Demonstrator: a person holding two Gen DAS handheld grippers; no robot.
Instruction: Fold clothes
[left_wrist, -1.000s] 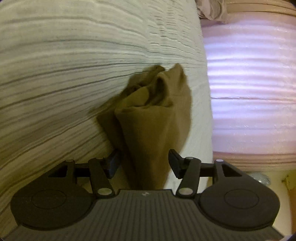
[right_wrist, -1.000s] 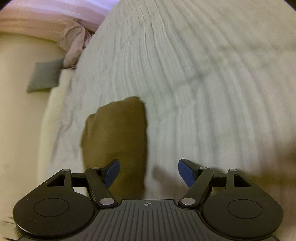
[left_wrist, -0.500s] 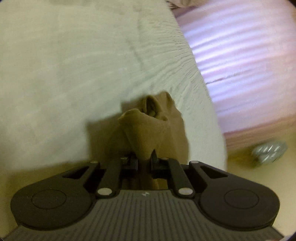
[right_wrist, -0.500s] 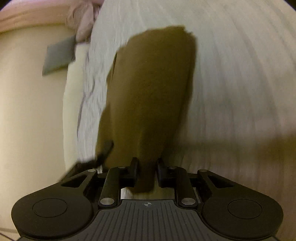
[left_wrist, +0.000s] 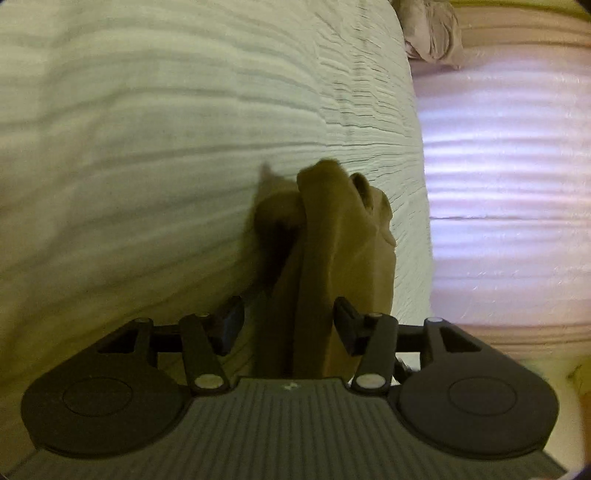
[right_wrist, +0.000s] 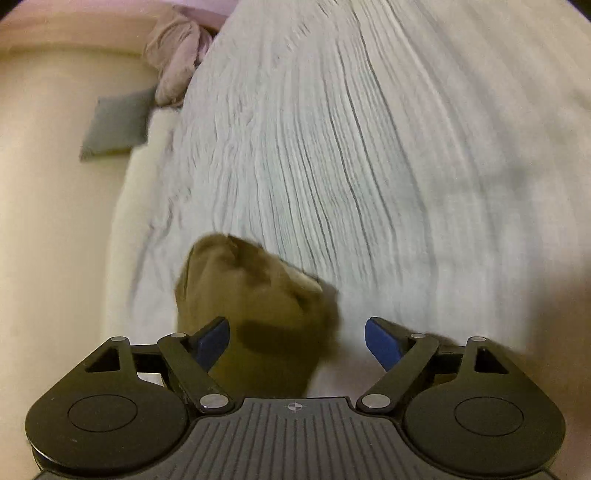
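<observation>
I am opening both jaws: the brown garment (left_wrist: 332, 258) is lying lengthwise between my left gripper (left_wrist: 288, 325), unpinched, near the bed's (left_wrist: 184, 110) edge; my right gripper (right_wrist: 295, 343) is gaping beside it.

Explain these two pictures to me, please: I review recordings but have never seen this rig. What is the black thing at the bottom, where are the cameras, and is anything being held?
There is no robot arm here. A person holds a two-finger gripper in each hand, and a fisheye camera on each one looks forward along its fingers. The black shape at the bottom of each picture is that gripper's own body.

One picture comes from the left gripper, the other from the right gripper.

Both look down on a bed with a pale ribbed cover. On it lies a crumpled brown garment, the piece to be folded. A pinkish bundle of cloth sits at the bed's far corner, and a grey pillow lies beside the bed.

Both grippers' jaws have just been opening. The garment lies between both pairs of fingers, but neither clamps it, so nothing is held.
</observation>
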